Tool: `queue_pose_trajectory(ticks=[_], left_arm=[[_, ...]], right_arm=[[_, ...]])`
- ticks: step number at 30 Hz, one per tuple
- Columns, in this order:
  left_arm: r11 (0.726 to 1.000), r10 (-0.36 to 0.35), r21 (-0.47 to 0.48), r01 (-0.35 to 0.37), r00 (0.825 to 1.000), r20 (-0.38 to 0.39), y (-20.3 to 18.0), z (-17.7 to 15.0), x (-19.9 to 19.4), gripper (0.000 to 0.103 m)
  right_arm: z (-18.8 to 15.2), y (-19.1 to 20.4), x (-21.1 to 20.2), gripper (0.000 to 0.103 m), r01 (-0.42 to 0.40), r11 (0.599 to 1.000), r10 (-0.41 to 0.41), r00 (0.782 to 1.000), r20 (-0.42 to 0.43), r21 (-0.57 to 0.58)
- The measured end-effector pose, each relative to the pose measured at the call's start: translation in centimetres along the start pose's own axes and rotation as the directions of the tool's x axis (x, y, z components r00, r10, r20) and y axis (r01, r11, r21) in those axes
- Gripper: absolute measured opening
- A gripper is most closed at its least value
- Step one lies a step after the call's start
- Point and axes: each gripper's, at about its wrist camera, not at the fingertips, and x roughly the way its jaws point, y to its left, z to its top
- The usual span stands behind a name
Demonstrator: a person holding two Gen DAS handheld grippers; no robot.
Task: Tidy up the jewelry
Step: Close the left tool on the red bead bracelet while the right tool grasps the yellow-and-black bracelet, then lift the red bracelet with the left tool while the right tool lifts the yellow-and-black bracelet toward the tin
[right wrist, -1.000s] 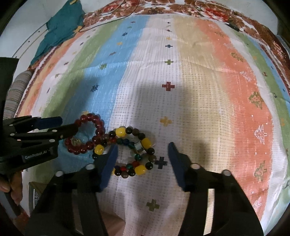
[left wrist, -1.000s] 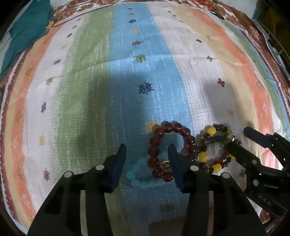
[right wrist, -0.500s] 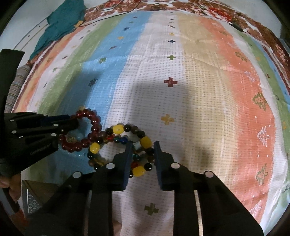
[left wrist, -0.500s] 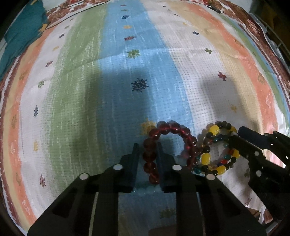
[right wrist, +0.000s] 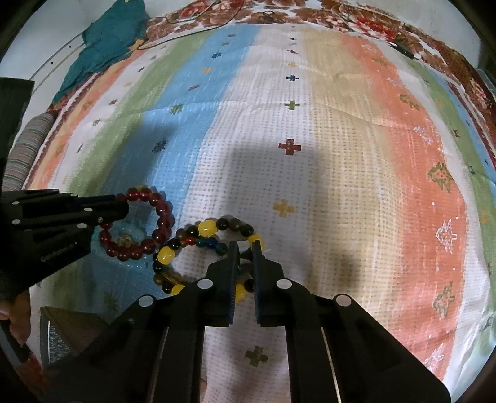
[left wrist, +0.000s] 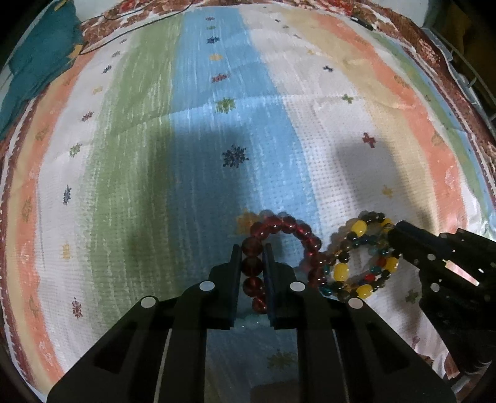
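A dark red bead bracelet (left wrist: 290, 228) lies on the striped cloth (left wrist: 217, 139). My left gripper (left wrist: 251, 251) is shut on its left side. It also shows in the right wrist view (right wrist: 161, 217), with the left gripper (right wrist: 121, 201) at its upper left. A multicolour bracelet (left wrist: 359, 259) of yellow, dark and teal beads touches the red one on its right. My right gripper (right wrist: 245, 246) is shut on the multicolour bracelet (right wrist: 186, 238) at its right side. A pale blue bead bracelet (right wrist: 130, 231) lies under the red one, mostly hidden.
The striped cloth (right wrist: 310, 139) covers the whole surface. A teal cloth (right wrist: 105, 40) lies at the far left corner, with a thin cable (right wrist: 186, 28) near it. A small dark object (right wrist: 403, 48) lies at the far right. A box corner (right wrist: 62, 331) shows at the near left.
Both grippers have closed: the left onto the red bracelet, the right onto the multicolour bracelet. Both were open a second ago. The bracelets stay side by side on the cloth.
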Motion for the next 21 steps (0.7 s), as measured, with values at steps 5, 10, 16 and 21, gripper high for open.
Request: queue_pose_trajectory(ticks=[5,10,16,21], left_arm=[[1.000,-0.005,-0.002,0.005,1.000,0.013,0.2,-0.2,-0.8,0.013],[1.000,0.003,0.002,-0.003,1.000,0.024,0.4,-0.5,-1.3,0.013],[1.000,-0.015,0.007,0.015,0.998,0.068,-0.2,-0.5,-2.9,0.013],[1.000,-0.010,0.021,0.008,0.994,0.106,-0.6,-0.8,-4.1,0.013]], right_arm=[[0.1,0.1,-0.7,0.010,0.000,1.000,0.000,1.000,0.018,0.002],[0.0,0.4,-0.9,0.009,0.012,1.000,-0.012,1.000,0.027,-0.003],[-0.3,0.5,-1.6,0.009,0.023,1.000,-0.023,0.998,0.050,0.010],[-0.6,0.6,-2.3,0.009,0.018,1.000,-0.019,0.998,0.065,0.014]])
